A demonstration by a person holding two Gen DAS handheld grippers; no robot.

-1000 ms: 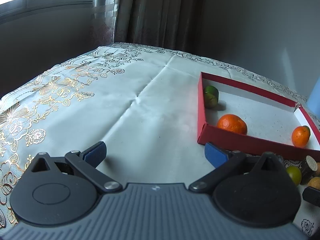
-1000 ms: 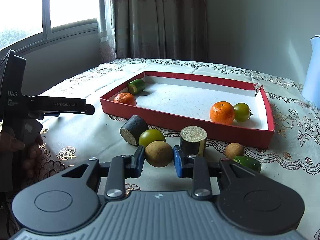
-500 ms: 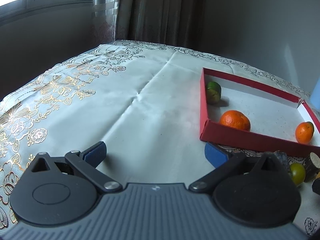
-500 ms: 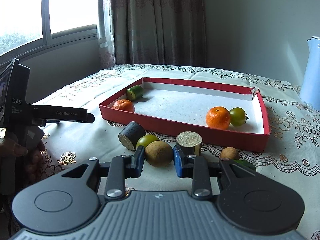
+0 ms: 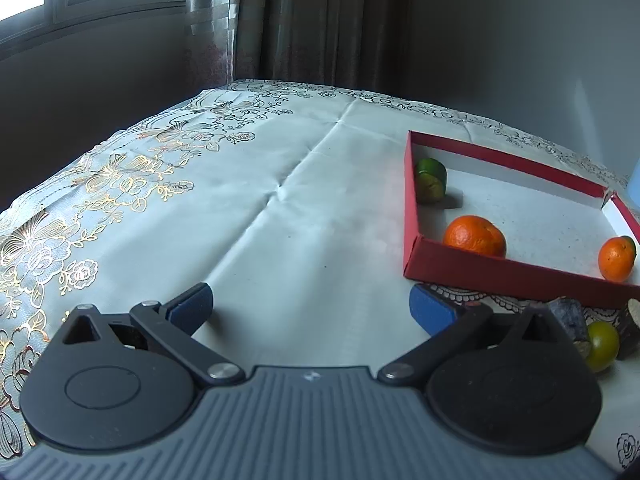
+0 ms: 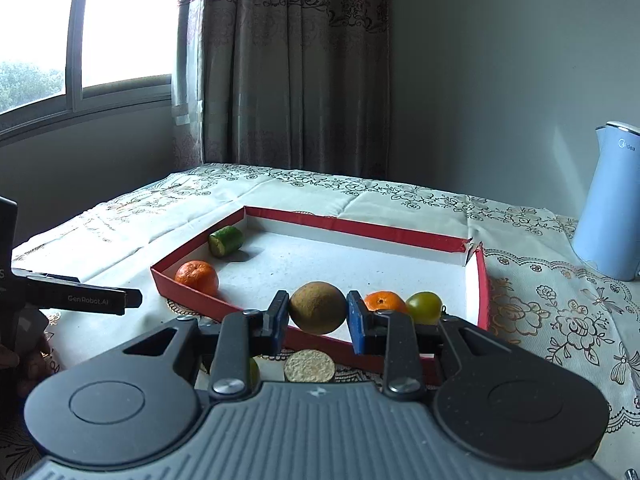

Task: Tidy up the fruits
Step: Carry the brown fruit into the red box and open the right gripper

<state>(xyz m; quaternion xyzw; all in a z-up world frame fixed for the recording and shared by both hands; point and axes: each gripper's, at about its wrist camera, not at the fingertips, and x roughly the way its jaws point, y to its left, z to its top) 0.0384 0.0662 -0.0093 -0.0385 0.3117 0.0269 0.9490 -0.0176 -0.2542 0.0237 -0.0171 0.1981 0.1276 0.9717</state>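
Observation:
My right gripper is shut on a brown kiwi and holds it raised above the near wall of the red tray. In the tray lie a cut green piece, an orange, a second orange and a green tomato. A round cork-topped piece and a green fruit lie on the cloth below the gripper. My left gripper is open and empty over the cloth, left of the tray. It also shows at the left of the right wrist view.
A light blue kettle stands at the right, beyond the tray. In the left wrist view a dark cut piece and a green fruit lie on the cloth by the tray's near wall. Curtain and window are behind the table.
My right gripper has closed on the brown kiwi and lifted it from the cloth up to the tray's near wall. The left gripper has drifted slightly left and stays open.

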